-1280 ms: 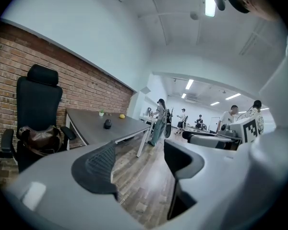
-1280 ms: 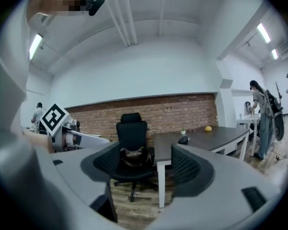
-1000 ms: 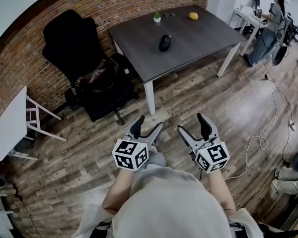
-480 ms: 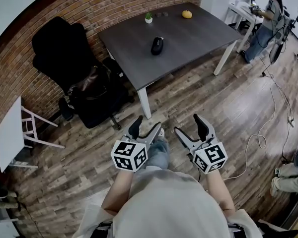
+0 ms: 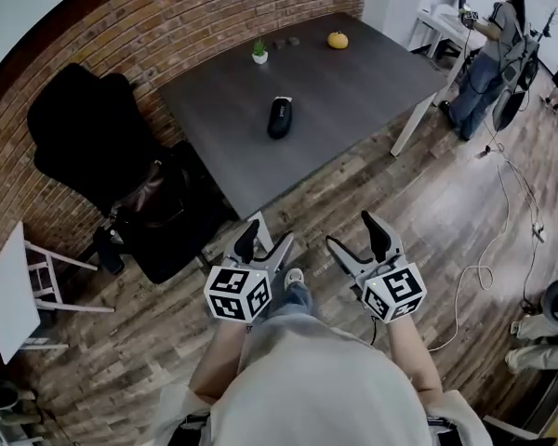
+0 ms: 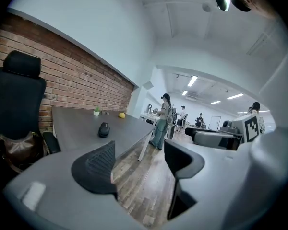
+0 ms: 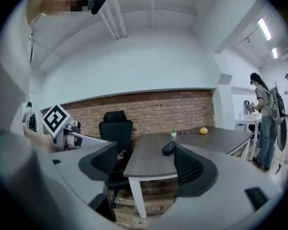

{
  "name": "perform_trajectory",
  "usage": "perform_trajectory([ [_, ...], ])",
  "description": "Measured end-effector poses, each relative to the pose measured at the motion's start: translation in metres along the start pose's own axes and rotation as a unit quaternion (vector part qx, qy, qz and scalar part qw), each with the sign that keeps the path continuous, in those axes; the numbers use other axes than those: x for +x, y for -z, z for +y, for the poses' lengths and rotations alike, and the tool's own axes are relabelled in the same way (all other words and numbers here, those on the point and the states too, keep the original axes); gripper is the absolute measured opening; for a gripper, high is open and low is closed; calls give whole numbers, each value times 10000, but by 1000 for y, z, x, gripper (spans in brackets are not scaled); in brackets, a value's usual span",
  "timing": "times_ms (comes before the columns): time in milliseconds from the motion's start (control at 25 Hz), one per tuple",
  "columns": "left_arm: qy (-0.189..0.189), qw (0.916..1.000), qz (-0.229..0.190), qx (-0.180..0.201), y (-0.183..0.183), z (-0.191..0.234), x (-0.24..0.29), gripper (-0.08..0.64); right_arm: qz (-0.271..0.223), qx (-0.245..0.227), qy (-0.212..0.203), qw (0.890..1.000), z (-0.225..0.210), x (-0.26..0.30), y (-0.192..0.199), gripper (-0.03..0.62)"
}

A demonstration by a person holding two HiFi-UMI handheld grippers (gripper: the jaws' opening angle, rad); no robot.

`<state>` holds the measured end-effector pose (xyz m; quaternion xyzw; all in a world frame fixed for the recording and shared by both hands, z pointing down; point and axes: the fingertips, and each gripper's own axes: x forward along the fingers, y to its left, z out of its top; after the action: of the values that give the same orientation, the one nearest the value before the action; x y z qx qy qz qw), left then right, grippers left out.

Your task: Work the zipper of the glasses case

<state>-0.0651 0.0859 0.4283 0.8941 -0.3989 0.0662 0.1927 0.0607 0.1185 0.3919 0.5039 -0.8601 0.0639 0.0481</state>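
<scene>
Tabletop point(image 5: 372, 82) nearer than second ago; approach under way. Glasses case point(image 5: 280, 117) mid-tabletop, far from both grippers. Left gripper point(image 5: 265, 240), right gripper point(image 5: 358, 235): fingers apart, empty. Best plan: come close, pin case with one, pinch zipper pull with other; pull too small to see yet.

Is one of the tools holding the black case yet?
No, the case lies alone on the table, and the left tool and right tool are open and empty.
</scene>
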Motion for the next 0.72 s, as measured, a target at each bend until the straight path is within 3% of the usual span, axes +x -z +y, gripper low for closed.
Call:
perform_trajectory([
  [200, 152, 9998, 56, 112, -40, 36, 64, 305, -62, -160, 111, 9998, -48, 63, -31, 348],
  [440, 230, 9997, 51, 118, -80, 82, 122, 305, -101, -23, 222, 9997, -88, 128, -45, 348],
  [720, 329, 9992, 239, 36, -97, 129, 174, 305, 41, 12, 318, 9995, -113, 172, -46, 348],
])
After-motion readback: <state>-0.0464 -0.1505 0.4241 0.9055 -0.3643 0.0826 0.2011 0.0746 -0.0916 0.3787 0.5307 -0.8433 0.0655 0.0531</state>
